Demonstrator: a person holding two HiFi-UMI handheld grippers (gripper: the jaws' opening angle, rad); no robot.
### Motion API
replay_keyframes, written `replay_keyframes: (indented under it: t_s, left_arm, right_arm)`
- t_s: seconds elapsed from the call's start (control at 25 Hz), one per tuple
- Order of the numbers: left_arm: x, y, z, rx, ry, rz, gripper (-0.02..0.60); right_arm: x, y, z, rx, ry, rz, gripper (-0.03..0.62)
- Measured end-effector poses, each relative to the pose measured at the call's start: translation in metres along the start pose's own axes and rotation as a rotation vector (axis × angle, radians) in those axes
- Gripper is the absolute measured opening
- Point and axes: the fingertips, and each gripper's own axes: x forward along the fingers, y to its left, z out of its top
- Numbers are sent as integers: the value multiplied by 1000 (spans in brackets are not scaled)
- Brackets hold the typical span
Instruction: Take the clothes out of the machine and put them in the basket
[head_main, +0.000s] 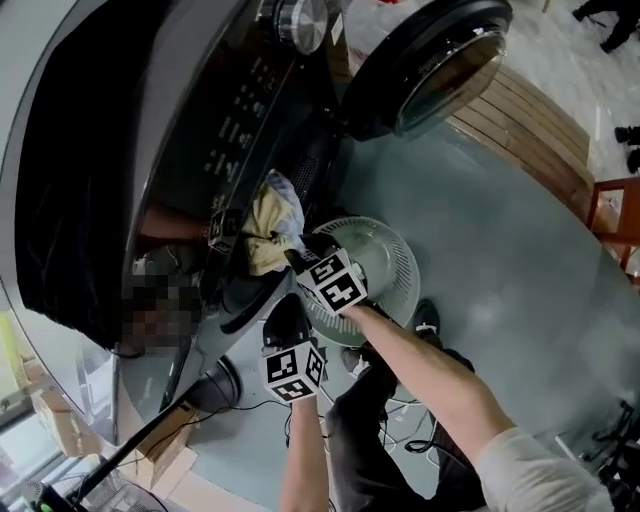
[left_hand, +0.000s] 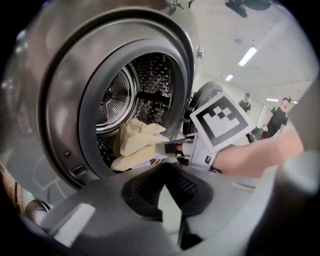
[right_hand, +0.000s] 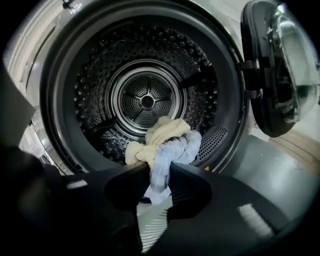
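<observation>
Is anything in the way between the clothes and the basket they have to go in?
Nothing visible is in the way. The right hand-held gripper is shut on the clothes at the mouth of the drum. The door is swung wide open, and the basket stands just in front of the opening.

Crumpled bundle of pale yellow and light blue clothes (right_hand: 167, 142) lies at the front lip of the drum of the grey front-loading washing machine (right_hand: 260, 170), blue end pinched in the right gripper (right_hand: 159, 175). The machine's round glass door (right_hand: 280, 65) stands open. A round, pale, slatted plastic basket (head_main: 385, 262) stands on the floor just before the opening.
</observation>
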Motion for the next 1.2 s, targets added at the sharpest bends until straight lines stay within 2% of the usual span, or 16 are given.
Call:
replay_keyframes:
  t_s: [0.36, 0.56, 0.72, 0.88, 1.08, 1.2]
  left_arm:
    - [-51, -25, 18, 29, 49, -55, 57]
    - [-67, -37, 29, -28, 35, -64, 57]
    - [-75, -48, 37, -29, 28, -84, 57]
    - [-83, -52, 40, -64, 15, -92, 57]
    - [-89, -65, 30, -83, 16, -106, 57]
    - [-93, -68, 15, -80, 40, -108, 57]
  right_arm:
    - [-92, 38, 4, -15, -3, -30, 97]
    - [-153, 49, 1, -120, -14, -65, 98]
    - [-205, 53, -18, -169, -1, -85, 98]
    - [-247, 48, -42, -154, 31, -123, 98]
    - [-276, 35, -80, -176, 122, -141, 98]
    - [-278, 26, -99, -153, 175, -166, 100]
